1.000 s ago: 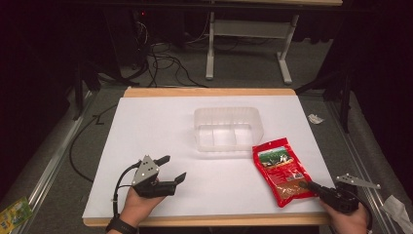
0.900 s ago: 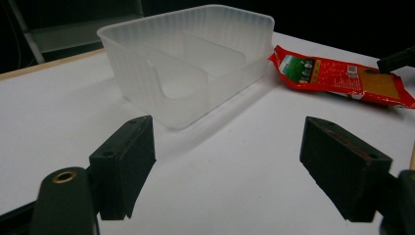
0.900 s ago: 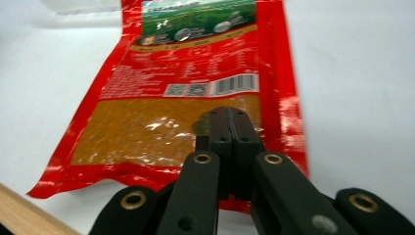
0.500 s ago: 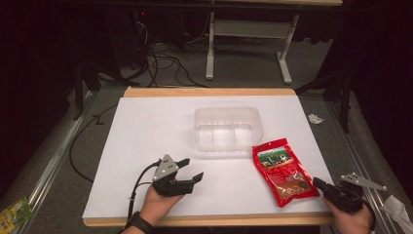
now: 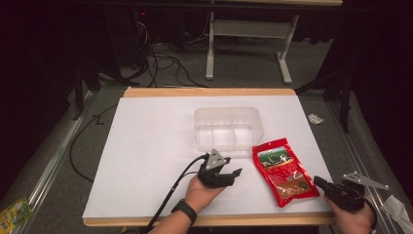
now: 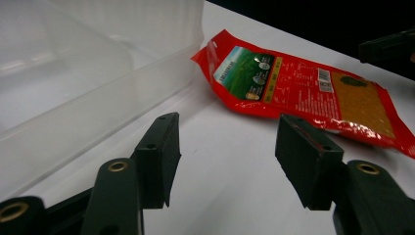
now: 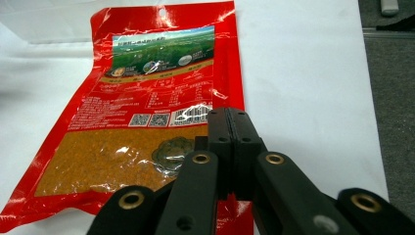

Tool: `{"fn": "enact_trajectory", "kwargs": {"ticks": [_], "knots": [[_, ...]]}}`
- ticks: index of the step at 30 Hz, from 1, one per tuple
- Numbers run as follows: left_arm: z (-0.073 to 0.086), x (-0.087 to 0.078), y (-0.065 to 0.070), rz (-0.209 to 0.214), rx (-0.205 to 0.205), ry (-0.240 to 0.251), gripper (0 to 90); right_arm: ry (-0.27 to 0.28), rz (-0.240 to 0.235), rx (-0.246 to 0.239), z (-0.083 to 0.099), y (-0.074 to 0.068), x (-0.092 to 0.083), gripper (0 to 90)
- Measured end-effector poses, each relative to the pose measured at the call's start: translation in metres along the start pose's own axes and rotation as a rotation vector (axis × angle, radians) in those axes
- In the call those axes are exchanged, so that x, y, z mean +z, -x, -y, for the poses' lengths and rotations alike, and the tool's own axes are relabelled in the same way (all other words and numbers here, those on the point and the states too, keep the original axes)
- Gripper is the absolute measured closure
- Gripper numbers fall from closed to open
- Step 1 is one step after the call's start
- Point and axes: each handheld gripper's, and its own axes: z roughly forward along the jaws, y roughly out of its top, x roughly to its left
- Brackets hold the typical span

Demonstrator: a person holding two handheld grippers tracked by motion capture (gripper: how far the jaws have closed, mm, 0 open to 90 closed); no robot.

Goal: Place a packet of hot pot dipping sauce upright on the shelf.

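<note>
Covering the wooden table (image 5: pixel 209 92), a white sheet (image 5: pixel 151 146).

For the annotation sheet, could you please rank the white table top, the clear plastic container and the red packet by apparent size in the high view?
1. White table top
2. Clear plastic container
3. Red packet, somewhat smaller than the container

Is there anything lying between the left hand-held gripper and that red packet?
No. In the high view, only bare white tabletop separates the left hand-held gripper from the red plastic food packet.

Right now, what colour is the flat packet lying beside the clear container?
Bright red packet with a green landscape picture; the right gripper view shows it best.
</note>
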Motion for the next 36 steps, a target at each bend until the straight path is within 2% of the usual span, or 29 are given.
{"fn": "enact_trajectory", "kwargs": {"ticks": [2,6,14,15,18,20,21,22,23,26,27,29,36], "knots": [[-0.003,0.019,0.002,0.009,-0.014,-0.019,45.0,0.008,-0.004,-0.002,0.0,0.001,0.0,90.0],[-0.01,0.048,0.002,-0.005,-0.03,-0.054,46.8,0.01,-0.007,0.005,0.0,0.002,-0.002,90.0],[-0.026,0.081,-0.004,-0.029,-0.104,-0.136,50.1,0.014,-0.019,0.007,0.0,0.002,-0.002,90.0],[-0.027,0.084,-0.004,-0.031,-0.115,-0.139,54.0,0.017,-0.021,0.005,0.0,0.001,-0.002,90.0],[-0.028,0.088,-0.003,-0.025,-0.107,-0.155,58.9,0.019,-0.024,-0.001,-0.001,0.0,-0.002,90.0],[-0.028,0.09,-0.002,-0.029,-0.093,-0.168,65.5,0.018,-0.024,-0.001,-0.001,-0.001,-0.002,90.0],[-0.028,0.09,-0.001,-0.034,-0.089,-0.169,74.0,0.015,-0.025,-0.001,-0.001,-0.001,-0.002,90.0],[-0.028,0.09,-0.001,-0.037,-0.087,-0.168,74.0,0.015,-0.025,-0.001,-0.001,-0.001,-0.002,90.0],[-0.028,0.09,-0.001,-0.033,-0.083,-0.166,78.3,0.016,-0.024,-0.003,-0.001,-0.001,-0.001,90.0],[-0.028,0.088,0.006,-0.031,-0.033,-0.141,90.0,0.014,-0.023,-0.003,-0.001,-0.002,-0.001,90.0],[-0.028,0.088,0.006,-0.031,-0.033,-0.141,90.0,0.014,-0.023,-0.003,-0.001,-0.002,-0.001,90.0],[-0.027,0.086,0.009,-0.036,-0.006,-0.125,90.0,0.013,-0.021,-0.005,-0.002,-0.002,-0.001,90.0],[-0.021,0.067,0.017,-0.035,0.034,-0.041,90.0,0.021,-0.032,-0.011,-0.003,-0.006,0.0,89.2]]}}
